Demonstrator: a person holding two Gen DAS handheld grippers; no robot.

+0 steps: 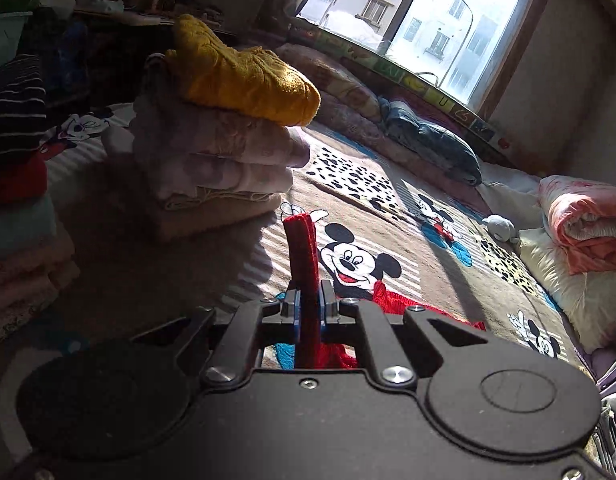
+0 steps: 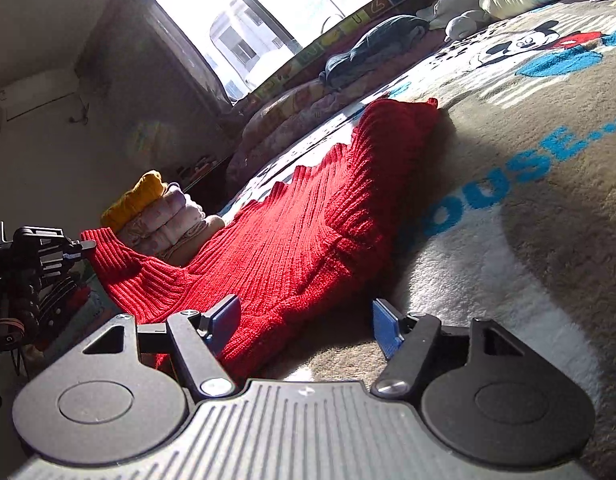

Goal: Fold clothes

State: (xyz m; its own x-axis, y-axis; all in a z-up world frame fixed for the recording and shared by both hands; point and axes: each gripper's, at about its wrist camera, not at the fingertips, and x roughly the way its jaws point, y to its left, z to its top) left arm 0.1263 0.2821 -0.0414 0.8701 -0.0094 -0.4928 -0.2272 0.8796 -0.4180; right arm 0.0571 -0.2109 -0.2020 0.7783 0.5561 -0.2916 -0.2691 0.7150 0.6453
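The bed [image 2: 528,208] with its cartoon blanket carries the red sweater [image 2: 291,248], spread out and lifted at one corner. Behind it sits the folded stack [image 1: 211,152] (yellow knit on top). The left gripper [image 1: 310,304] is clenched on the red ribbed edge; the right gripper [image 2: 305,326] hangs released just above the near hem. Best to grab that hem squarely, then carry both corners across. Plenty of open blanket to the right.

A cartoon-print blanket [image 2: 528,208] carries a red sweater [image 2: 299,240] and folded stack [image 1: 219,168].
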